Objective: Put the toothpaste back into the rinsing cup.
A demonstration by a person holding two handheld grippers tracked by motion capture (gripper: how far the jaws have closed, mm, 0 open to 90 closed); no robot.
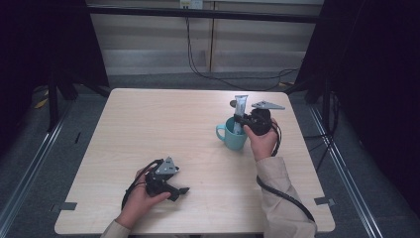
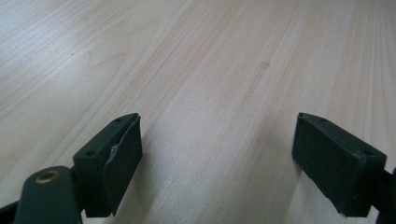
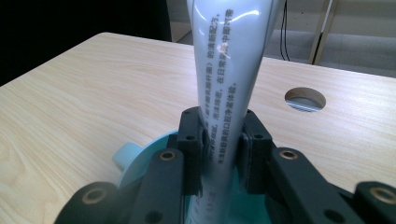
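A pale grey tube point(image 1: 240, 110) with printed text stands upright with its lower end inside a teal mug point(image 1: 233, 136) on the right half of the table. My right gripper point(image 1: 243, 120) is shut on the tube just above the mug's rim. In the right gripper view both pads squeeze the tube point(image 3: 227, 70) from either side, and the mug point(image 3: 135, 164) lies right beneath the jaws with its handle to the left. My left gripper point(image 1: 182, 192) rests low near the table's front edge, far from the mug. Its jaws stand wide apart over bare wood, open point(image 2: 217, 154).
The light wooden table point(image 1: 163, 124) has a round cable hole point(image 3: 305, 98) near its far right part. Dark frame posts and curtains flank both sides, and cables trail across the floor behind the table.
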